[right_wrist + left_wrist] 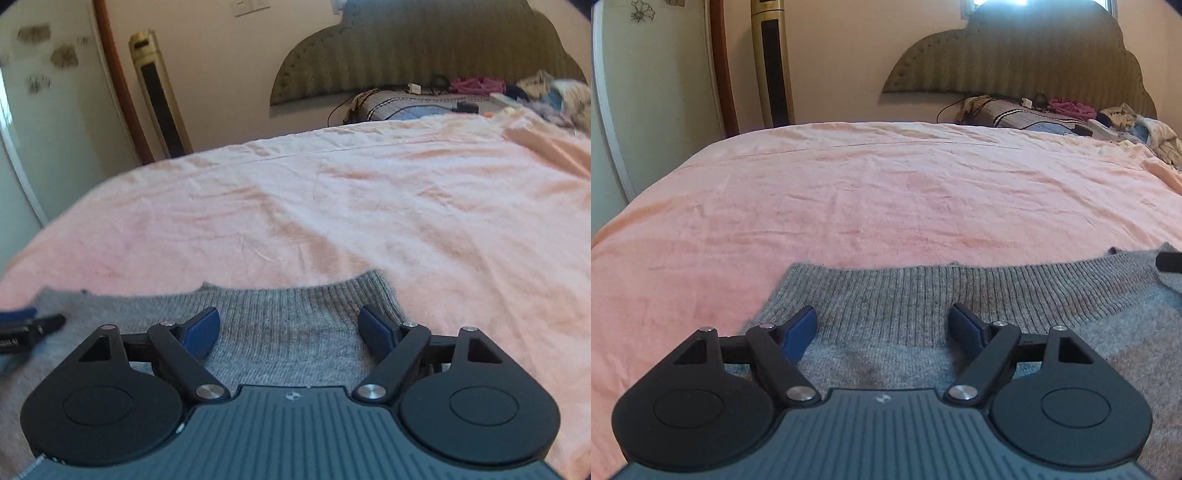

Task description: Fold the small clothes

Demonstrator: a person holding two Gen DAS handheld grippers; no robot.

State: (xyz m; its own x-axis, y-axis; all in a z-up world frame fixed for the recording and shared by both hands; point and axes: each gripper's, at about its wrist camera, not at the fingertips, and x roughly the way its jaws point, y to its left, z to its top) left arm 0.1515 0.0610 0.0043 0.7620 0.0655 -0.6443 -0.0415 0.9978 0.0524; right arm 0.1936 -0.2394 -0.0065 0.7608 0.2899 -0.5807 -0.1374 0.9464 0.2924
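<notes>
A grey knit sweater (923, 291) lies flat on the pink bedspread (849, 192), its ribbed hem facing away from me. My left gripper (882, 328) is open just above the sweater's left part, behind the ribbed band. My right gripper (290, 328) is open above the sweater's right corner (295, 314). The left gripper's tip shows at the left edge of the right wrist view (26, 325), and the right gripper's tip at the right edge of the left wrist view (1169, 262). Neither gripper holds anything.
The pink bedspread (332, 206) stretches far ahead. A pile of clothes, cables and a pillow (1052, 114) sits under the padded headboard (1034, 55). A gold tower fan (772, 62) stands by the wall at the left.
</notes>
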